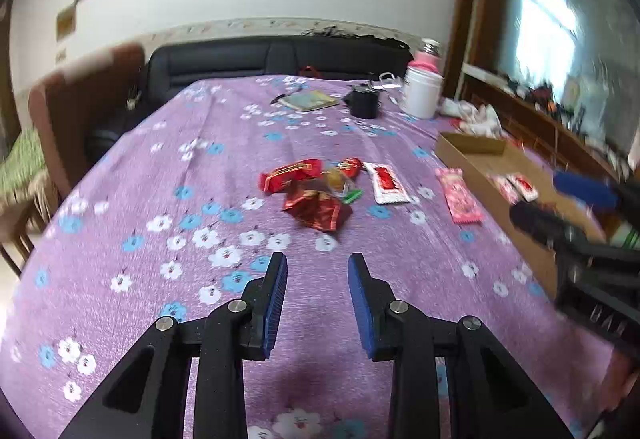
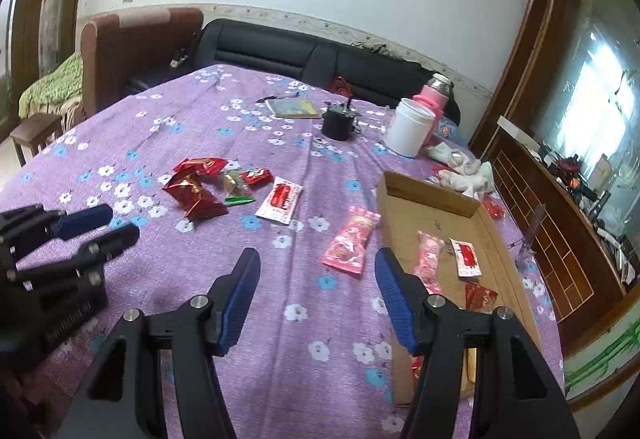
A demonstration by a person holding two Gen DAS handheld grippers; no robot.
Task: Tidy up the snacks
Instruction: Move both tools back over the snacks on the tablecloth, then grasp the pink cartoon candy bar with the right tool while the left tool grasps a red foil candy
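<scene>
Evidently the sorting is partway done: a shallow brown cardboard box [image 2: 432, 199] at the right of the right wrist view already holds a pink packet, a small white-and-red sachet and a red wrapper, while a loose cluster of red foil-wrapped snacks [image 2: 198, 191] still lies on the purple flowered tablecloth [image 2: 200, 111] at centre left, with a white sachet with a red label [image 2: 280, 201] beside it and a pink plastic-wrapped sweet packet [image 2: 351, 245] just outside the box's near wall. A reach toward the remaining snacks is judged to be the step in hand. The right gripper [image 2: 316, 267] is held with its blue-padded jaws fairly wide apart and empty, nothing being touched; the pink packet sits just beyond them. The left gripper [image 1: 318, 267] is parted only narrowly, also empty, aimed at the red cluster in mid-frame. Next, a descent onto one packet and a closing across its thin edge are called for.
</scene>
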